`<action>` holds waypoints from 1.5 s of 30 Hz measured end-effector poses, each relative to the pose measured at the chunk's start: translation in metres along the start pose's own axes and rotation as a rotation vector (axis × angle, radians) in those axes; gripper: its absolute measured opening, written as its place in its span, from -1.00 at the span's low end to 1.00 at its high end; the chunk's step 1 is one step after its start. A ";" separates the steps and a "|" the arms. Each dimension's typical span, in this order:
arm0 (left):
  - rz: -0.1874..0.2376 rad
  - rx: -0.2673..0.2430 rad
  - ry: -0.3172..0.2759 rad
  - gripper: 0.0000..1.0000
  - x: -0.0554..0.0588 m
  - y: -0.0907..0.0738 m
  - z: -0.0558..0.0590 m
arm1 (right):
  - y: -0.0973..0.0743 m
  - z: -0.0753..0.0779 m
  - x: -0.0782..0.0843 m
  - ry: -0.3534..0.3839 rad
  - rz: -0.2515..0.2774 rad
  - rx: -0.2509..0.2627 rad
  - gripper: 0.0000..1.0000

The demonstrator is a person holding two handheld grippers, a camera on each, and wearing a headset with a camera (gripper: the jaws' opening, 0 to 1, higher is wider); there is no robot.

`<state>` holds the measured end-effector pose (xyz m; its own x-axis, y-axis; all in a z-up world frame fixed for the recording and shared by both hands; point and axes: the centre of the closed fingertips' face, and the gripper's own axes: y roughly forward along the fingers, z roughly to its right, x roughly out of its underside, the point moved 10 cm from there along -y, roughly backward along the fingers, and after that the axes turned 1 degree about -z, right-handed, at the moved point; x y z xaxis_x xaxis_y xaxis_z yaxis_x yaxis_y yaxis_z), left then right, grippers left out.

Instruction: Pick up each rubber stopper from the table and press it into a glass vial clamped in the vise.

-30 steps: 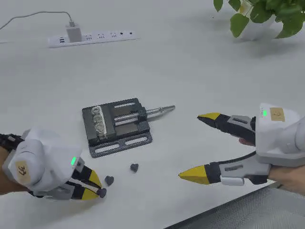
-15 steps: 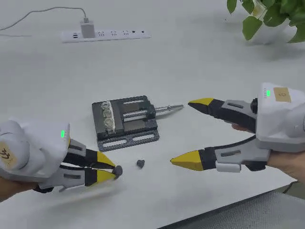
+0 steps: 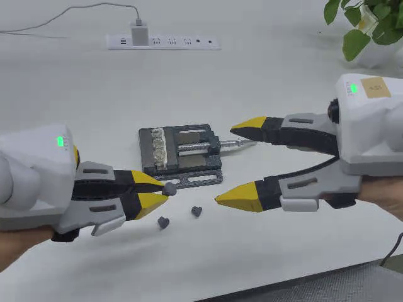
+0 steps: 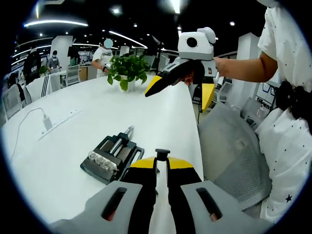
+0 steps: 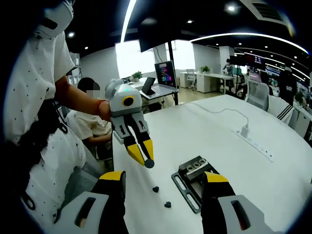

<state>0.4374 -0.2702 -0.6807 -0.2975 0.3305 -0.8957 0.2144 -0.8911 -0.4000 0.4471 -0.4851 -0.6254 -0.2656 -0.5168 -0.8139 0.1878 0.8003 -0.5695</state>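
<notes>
The left tongs [image 3: 165, 190] pinch a small dark grey rubber stopper [image 3: 170, 187], its lower end hidden between the tips, just near of the black metal vise [image 3: 182, 165]. The clear glass vials [image 3: 157, 146] sit sunk there, bodies hidden. Two loose stoppers [image 3: 196, 211] lie on the white surface [image 3: 283, 82]; the right tongs [image 3: 224, 165] gape wide

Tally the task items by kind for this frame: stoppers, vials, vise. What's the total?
Rubber stoppers: 3, one in the left claw, two on the table.
Glass vials: 3, in the vise.
Vise: 1.
Total: 7.
</notes>
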 end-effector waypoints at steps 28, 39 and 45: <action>0.184 -0.057 -0.120 -0.93 -0.031 -0.016 0.028 | 0.024 -0.009 -0.058 -0.283 -0.167 -0.284 -0.66; 0.196 -0.046 -0.113 -0.93 -0.036 -0.020 0.029 | 0.024 -0.012 -0.061 -0.292 -0.183 -0.319 -0.82; 0.194 -0.041 -0.107 -0.93 -0.037 -0.019 0.029 | 0.024 -0.013 -0.062 -0.297 -0.190 -0.322 -0.83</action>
<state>0.4170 -0.2743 -0.6337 -0.3437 0.1171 -0.9317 0.3139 -0.9208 -0.2315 0.4561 -0.4295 -0.5873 0.0237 -0.6903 -0.7231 -0.1531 0.7123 -0.6850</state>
